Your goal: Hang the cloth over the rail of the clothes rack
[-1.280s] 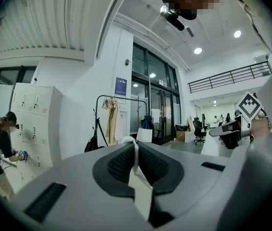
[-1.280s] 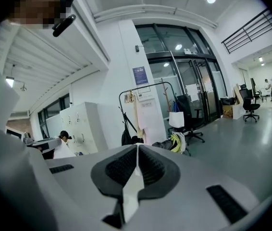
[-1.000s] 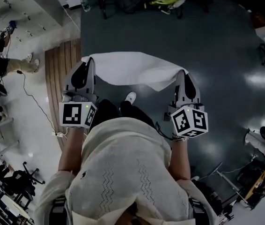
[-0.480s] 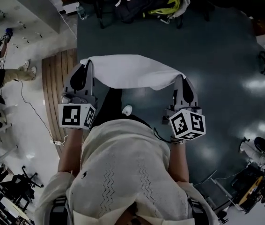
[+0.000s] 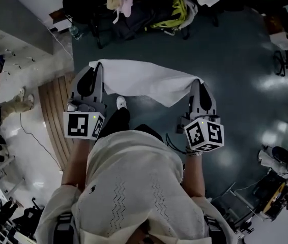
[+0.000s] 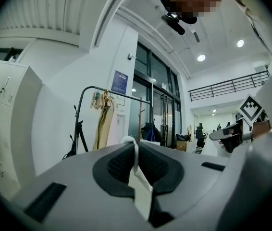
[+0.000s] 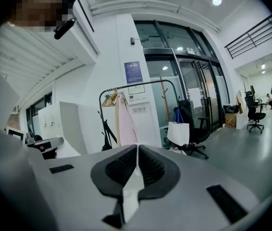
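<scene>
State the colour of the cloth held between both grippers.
The plain fabric cloth is white, clearest in head view.

- dark glossy floor (image 5: pixel 235 85), 12 to 4 o'clock
- wooden plank strip (image 5: pixel 52 121) at 9 o'clock, white floor (image 5: pixel 27 172) beyond
- dark clutter pile (image 5: pixel 134 14) at 12 o'clock (contents unclear)
- shoe (image 5: pixel 121 102) near centre

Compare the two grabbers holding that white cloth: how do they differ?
The left gripper has a small wad of cloth poking past its tips; the right gripper shows only a thin edge between its jaws. The left marker cube shows mainly one patterned face; the right marker cube, turned corner-on, shows two. Both are shut on the cloth's ends.
</scene>
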The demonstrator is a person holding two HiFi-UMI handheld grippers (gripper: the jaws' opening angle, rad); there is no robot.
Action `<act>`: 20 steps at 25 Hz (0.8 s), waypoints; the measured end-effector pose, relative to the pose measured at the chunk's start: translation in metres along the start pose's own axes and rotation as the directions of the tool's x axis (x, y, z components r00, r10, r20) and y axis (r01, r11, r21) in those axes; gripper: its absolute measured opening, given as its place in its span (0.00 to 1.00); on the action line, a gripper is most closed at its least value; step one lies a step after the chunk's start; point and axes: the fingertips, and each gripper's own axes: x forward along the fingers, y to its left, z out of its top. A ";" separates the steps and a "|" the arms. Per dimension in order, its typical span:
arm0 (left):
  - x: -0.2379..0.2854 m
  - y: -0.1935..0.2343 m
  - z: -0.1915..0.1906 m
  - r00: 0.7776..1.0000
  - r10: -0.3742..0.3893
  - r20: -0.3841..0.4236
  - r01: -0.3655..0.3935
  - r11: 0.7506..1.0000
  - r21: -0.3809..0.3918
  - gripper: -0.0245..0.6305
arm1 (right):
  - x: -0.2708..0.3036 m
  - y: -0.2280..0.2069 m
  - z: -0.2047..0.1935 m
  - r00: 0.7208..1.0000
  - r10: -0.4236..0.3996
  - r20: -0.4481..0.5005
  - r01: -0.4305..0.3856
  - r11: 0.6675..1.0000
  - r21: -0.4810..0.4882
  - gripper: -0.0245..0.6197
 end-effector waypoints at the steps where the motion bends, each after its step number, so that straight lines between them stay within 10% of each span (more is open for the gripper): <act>1: 0.012 0.006 0.002 1.000 -0.011 0.003 0.011 1.000 0.004 0.07 | 0.011 -0.001 0.003 1.000 -0.010 0.002 0.010 1.000 0.002 0.07; 20: 0.203 0.010 0.003 0.999 0.025 -0.030 -0.024 0.999 0.042 0.07 | 0.181 -0.108 0.051 1.000 -0.002 0.009 0.001 0.998 0.058 0.07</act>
